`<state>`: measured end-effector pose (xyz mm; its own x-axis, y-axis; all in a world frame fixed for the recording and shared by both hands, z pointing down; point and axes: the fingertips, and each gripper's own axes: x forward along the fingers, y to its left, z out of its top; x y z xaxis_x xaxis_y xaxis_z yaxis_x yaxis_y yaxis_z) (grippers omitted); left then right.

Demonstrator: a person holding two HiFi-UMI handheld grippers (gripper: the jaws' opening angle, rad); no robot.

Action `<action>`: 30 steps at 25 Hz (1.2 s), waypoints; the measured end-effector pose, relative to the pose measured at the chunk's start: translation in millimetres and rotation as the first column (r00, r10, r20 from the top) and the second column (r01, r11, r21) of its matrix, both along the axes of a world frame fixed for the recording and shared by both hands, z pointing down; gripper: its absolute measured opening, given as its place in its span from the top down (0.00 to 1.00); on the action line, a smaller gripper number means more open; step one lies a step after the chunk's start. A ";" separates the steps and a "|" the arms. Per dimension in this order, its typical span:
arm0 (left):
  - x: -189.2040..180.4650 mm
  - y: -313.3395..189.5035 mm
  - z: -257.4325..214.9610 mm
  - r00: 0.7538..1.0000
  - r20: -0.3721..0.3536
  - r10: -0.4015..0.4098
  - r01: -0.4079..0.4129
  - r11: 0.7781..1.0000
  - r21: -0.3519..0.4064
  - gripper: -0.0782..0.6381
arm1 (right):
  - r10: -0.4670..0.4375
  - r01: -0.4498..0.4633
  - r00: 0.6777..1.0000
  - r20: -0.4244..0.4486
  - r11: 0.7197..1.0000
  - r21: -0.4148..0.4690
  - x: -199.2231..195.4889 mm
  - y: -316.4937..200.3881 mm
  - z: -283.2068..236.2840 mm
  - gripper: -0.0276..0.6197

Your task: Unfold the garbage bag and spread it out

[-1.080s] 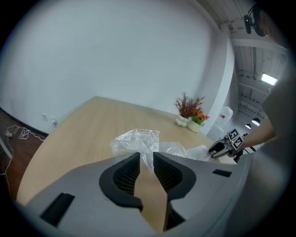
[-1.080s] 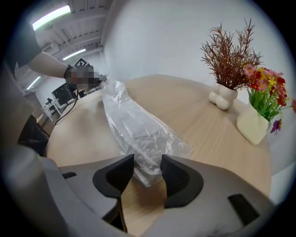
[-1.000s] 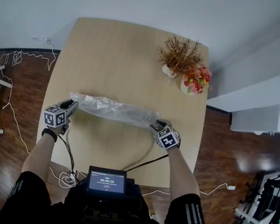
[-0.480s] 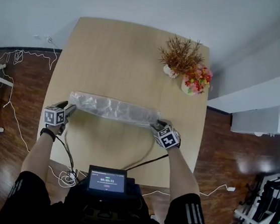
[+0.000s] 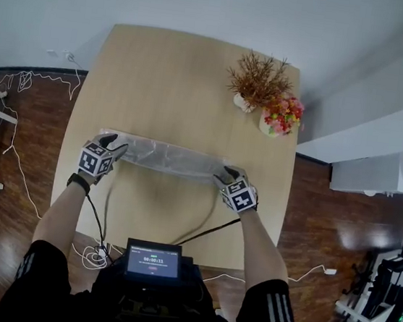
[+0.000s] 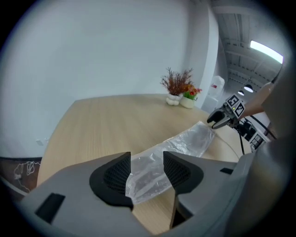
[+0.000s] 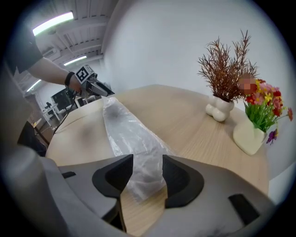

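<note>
A clear garbage bag [image 5: 165, 156], folded into a long crumpled strip, lies across the wooden table [image 5: 168, 72]. My left gripper [image 5: 116, 143] is over its left end. In the left gripper view the bag's end [image 6: 148, 178] lies between the pads of that gripper [image 6: 147, 171], which have just opened and begun closing again; they stand apart and do not pinch it. My right gripper [image 5: 223, 172] is at the right end, and in the right gripper view the bunched bag [image 7: 132, 139] fills the gap of that gripper [image 7: 148, 173], gripped and slightly raised.
A white vase of dried brown twigs [image 5: 255, 79] and a vase of red and yellow flowers [image 5: 283, 117] stand at the table's far right. A small screen [image 5: 153, 261] sits at my waist, with cables [image 5: 208, 227] crossing the near table edge. Wood floor surrounds the table.
My left gripper has let go of the bag's left tip, swung out, then moved right and rolled onto the bag's end. The right gripper has lifted slightly with its end.
</note>
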<state>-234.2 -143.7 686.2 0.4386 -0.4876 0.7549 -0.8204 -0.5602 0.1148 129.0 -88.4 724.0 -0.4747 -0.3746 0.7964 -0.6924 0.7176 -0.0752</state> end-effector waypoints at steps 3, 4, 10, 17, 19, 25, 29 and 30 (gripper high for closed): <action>14.8 -2.0 25.3 0.995 0.062 0.072 -0.069 0.996 -0.048 0.58 | -0.002 0.002 1.000 -0.006 1.000 0.012 -0.9 -8.6 0.7 0.61; 16.5 -1.9 32.7 0.993 0.081 0.085 -0.081 0.995 -0.062 0.58 | -0.001 0.001 1.000 -0.007 1.000 0.008 -2.8 -9.8 0.1 0.61; 15.2 1.4 59.7 0.988 0.127 0.089 -0.073 0.989 -0.127 0.58 | -0.032 0.031 0.999 -0.044 0.999 -0.038 -11.0 -3.7 9.4 0.61; 11.2 5.2 72.2 0.986 0.144 0.081 -0.057 0.984 -0.168 0.58 | -0.048 0.043 0.997 -0.064 0.996 -0.083 -8.4 2.2 21.7 0.61; 11.5 4.8 71.7 0.987 0.142 0.075 -0.051 0.985 -0.163 0.58 | -0.050 0.045 0.997 -0.060 0.996 -0.075 -8.8 0.9 20.1 0.61; 13.7 7.4 73.4 0.987 0.133 0.086 -0.064 0.985 -0.159 0.60 | -0.007 0.006 1.000 -0.018 0.999 -0.040 -13.2 -17.6 8.0 0.61; 17.2 8.8 69.9 0.987 0.127 0.102 -0.083 0.985 -0.150 0.66 | -0.006 0.005 1.000 -0.017 0.999 -0.050 -17.6 -23.8 13.3 0.61; 18.6 9.8 69.7 0.986 0.126 0.109 -0.090 0.985 -0.147 0.68 | -0.008 0.007 1.000 -0.017 0.998 -0.055 -20.2 -23.8 12.1 0.61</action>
